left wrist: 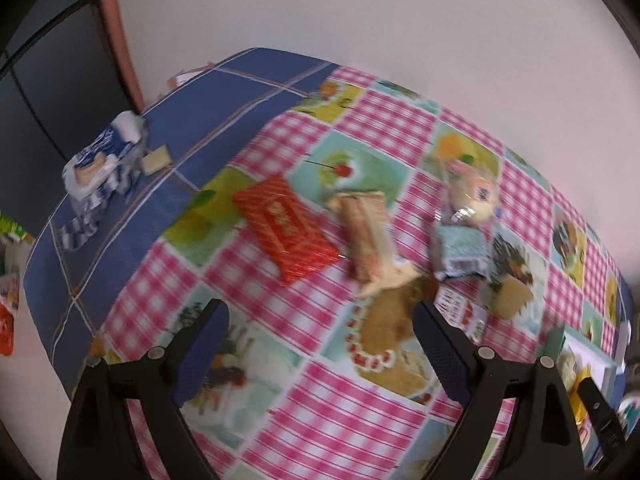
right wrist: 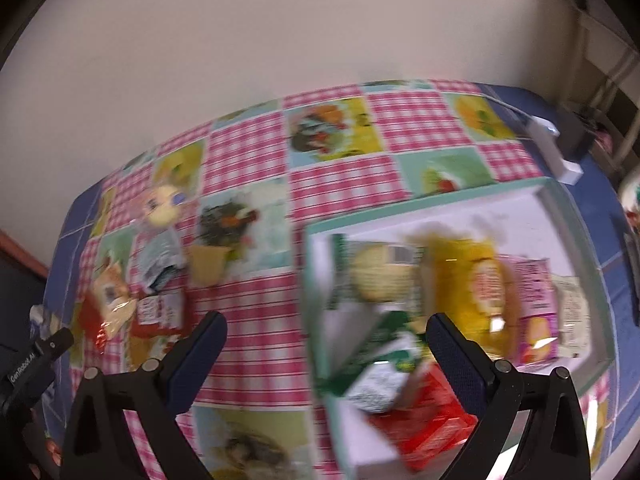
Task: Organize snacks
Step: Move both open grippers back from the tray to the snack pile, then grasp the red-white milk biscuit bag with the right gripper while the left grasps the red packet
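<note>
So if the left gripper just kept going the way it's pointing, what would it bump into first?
Probably the bare tablecloth; the left gripper is open and empty. The red packet lies farther ahead, though blur makes depth uncertain.

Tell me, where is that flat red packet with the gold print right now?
In the left wrist view the flat red packet lies loose on the checked tablecloth, left of a beige wrapped snack and ahead of the open left gripper.
</note>
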